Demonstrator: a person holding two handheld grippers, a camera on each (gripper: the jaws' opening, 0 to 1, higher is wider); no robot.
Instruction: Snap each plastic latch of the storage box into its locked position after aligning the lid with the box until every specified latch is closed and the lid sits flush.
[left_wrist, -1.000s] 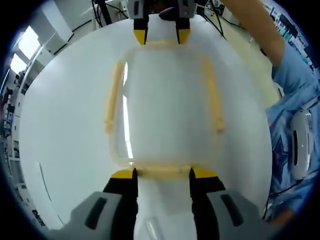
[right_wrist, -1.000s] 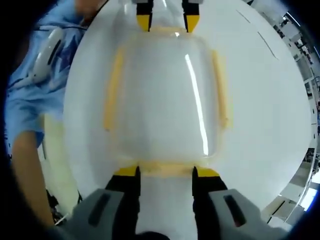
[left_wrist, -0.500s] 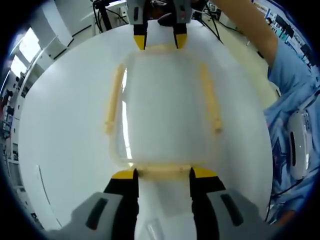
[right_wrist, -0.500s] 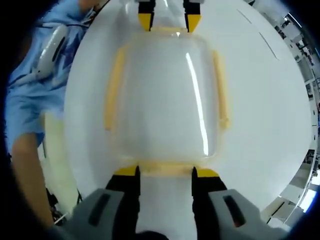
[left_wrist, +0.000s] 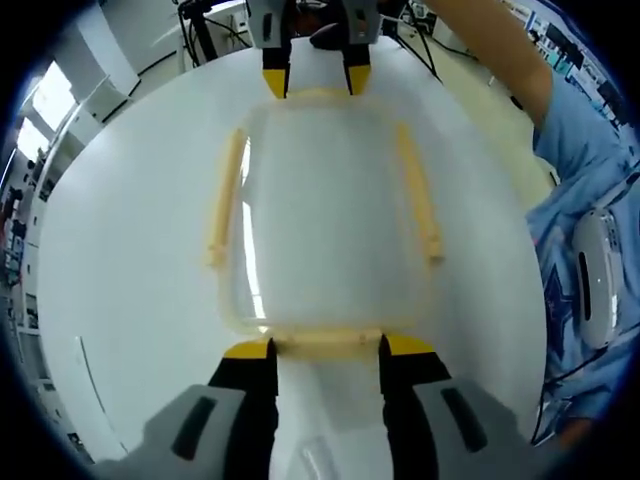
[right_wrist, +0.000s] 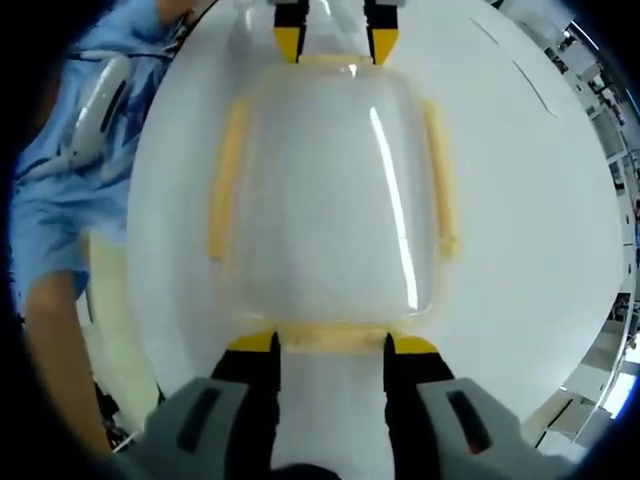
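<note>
The storage box sits mid-worktop with its clear lid seemingly seated flush; four yellow latches ring the lid, the side latch looking folded down; the left gripper and right gripper, jaws apart, bracket opposite end latches, whose locking remains unconfirmed.

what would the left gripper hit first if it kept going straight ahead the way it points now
The yellow latch on the near end of the storage box. It lies across the gap just ahead of the left gripper, whose open jaws reach the box edge on either side of it; whether they already touch is unclear.
</note>
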